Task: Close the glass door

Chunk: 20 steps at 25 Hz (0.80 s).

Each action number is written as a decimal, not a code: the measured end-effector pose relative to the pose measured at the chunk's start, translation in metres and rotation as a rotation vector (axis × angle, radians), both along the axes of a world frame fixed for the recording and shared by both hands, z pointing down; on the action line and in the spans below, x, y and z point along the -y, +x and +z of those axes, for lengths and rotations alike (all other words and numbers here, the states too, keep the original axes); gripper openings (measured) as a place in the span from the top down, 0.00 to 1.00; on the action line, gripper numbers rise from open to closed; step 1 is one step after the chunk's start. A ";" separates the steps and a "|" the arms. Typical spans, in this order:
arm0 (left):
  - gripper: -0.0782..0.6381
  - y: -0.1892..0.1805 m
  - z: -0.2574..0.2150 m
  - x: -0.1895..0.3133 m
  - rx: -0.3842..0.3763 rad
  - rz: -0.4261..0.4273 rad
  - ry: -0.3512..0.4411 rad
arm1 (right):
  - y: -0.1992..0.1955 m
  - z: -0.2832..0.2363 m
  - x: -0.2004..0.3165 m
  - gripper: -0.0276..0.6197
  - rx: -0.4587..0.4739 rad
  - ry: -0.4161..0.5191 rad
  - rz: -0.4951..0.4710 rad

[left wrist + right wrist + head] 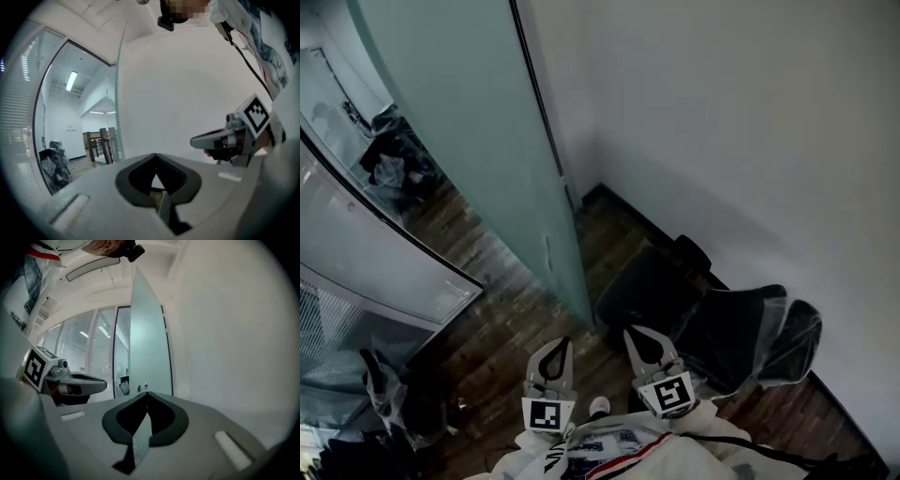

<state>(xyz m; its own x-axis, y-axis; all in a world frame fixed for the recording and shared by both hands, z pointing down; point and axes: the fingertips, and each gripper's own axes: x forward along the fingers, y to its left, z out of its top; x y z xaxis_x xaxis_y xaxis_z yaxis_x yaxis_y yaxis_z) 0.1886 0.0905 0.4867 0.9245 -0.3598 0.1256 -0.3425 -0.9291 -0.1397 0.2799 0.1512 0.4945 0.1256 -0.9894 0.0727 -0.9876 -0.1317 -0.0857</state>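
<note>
Two tools sit nearest, side by side and low over the wooden floor [511,323]. The left tool [558,352] and the right tool [642,345] both have their jaws pressed together with nothing between them. Each tool's own view shows the same: the left tool [156,157] and right tool [147,394] are shut and empty.

Just ahead of the two tips stands the near, free edge of the frosted glass door [469,122]. It is close but does not touch either tool. From there the door runs away toward the corner where the floor meets the white wall [741,141], so it looks swung open. A small fitting [548,253], perhaps a handle or lock, sits near the free edge. Black bags [712,328] lie along the wall-side edge of the floor, to the right of the door and right beside the right tool.

The main risk is probably slipping. Closed tips pushing on smooth glass could skid off and leave the door where it is. A hard shove could swing it too fast into its frame. The right tool could also snag on the bags if it reaches behind the door. The small fitting may be hard to catch with shut jaws.
</note>
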 end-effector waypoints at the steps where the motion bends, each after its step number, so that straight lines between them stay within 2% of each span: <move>1: 0.89 0.003 -0.003 0.005 -0.006 -0.033 0.005 | 0.006 -0.001 0.010 0.95 0.000 0.005 -0.035; 5: 0.89 0.001 -0.009 0.027 -0.001 -0.160 0.039 | 0.010 -0.003 0.048 0.95 0.003 0.010 -0.178; 14: 0.89 -0.054 -0.008 0.058 0.016 -0.517 0.023 | -0.009 0.014 0.112 0.95 0.014 0.002 -0.454; 20: 0.89 -0.079 -0.009 0.058 0.016 -0.673 0.026 | -0.018 0.022 0.146 0.95 0.033 -0.038 -0.586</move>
<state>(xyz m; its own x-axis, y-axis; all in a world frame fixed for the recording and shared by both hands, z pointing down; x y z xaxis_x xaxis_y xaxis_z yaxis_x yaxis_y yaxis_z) 0.1101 0.0320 0.4780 0.4960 -0.8598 0.1212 -0.8432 -0.5103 -0.1693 0.2614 0.0054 0.5168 -0.4441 -0.8899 0.1038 -0.8936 0.4315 -0.1236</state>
